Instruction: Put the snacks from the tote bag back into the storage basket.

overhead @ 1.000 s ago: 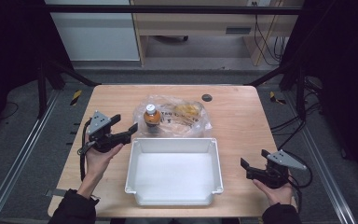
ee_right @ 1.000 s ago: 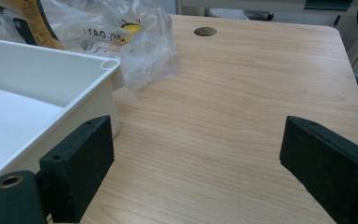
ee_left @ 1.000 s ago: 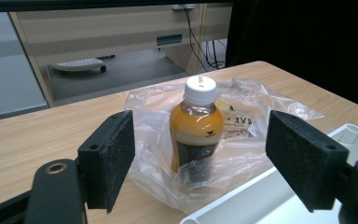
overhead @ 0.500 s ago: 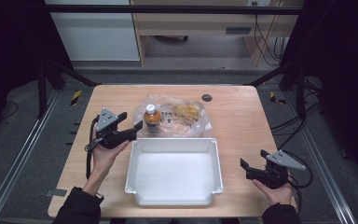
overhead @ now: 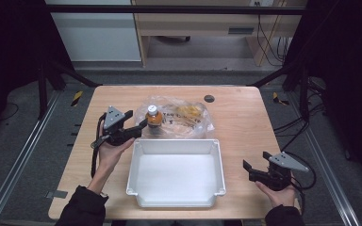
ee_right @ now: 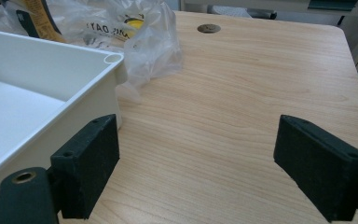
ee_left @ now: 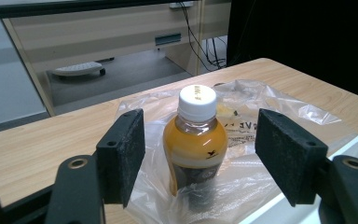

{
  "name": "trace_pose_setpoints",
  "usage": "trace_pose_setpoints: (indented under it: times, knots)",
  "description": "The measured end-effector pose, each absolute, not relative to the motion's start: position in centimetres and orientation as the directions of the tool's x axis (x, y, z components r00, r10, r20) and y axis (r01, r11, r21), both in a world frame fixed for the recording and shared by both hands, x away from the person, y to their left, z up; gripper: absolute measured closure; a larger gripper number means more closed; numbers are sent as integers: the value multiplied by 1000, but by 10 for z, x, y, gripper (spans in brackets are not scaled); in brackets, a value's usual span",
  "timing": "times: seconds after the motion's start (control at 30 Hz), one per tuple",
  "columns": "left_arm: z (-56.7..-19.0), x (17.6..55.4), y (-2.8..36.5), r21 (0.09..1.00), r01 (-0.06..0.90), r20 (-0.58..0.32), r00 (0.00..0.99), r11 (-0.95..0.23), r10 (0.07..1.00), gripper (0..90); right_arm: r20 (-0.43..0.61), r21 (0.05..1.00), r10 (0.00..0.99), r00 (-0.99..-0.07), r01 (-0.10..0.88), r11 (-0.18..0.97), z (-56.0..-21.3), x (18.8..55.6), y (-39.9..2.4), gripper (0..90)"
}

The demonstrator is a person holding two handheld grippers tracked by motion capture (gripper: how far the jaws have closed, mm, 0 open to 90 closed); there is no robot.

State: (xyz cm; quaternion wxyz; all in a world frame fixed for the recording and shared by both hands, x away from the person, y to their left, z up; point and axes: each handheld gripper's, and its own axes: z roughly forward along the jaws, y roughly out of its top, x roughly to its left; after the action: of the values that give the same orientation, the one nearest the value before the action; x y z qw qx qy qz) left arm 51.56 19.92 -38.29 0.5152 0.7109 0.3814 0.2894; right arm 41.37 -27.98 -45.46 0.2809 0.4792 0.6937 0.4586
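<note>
A small bottle (overhead: 153, 117) of orange drink with a white cap (ee_left: 196, 100) stands upright at the left end of a crumpled clear plastic bag (overhead: 188, 117). My left gripper (overhead: 139, 121) reaches it from the left. In the left gripper view the bottle (ee_left: 196, 140) stands between the two pads (ee_left: 121, 154) with a gap on each side. The jaws have just been closing and do not touch it. My right gripper (overhead: 249, 170) rests open near the table's front right, right of the white tray (overhead: 174, 141), with bare wood between its pads (ee_right: 88, 163).
The deep white tray (ee_right: 28, 56) sits at the table's front centre, just in front of the bag (ee_right: 140, 37). A yellow item (overhead: 191, 111) lies inside the bag. A dark round grommet (overhead: 209, 98) is set near the far edge. Furniture stands beyond the table.
My left gripper has moved right, up to the bottle, and its jaws have narrowed around it. The right gripper has stayed in place.
</note>
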Motion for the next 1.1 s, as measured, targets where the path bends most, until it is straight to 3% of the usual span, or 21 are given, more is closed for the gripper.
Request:
trace_pose_setpoints:
  times: [1.1]
  knots:
    - [-387, 547, 175, 934, 267, 62, 534, -237, 843, 383, 48, 901, 917, -397, 414, 132, -456, 415, -278, 162]
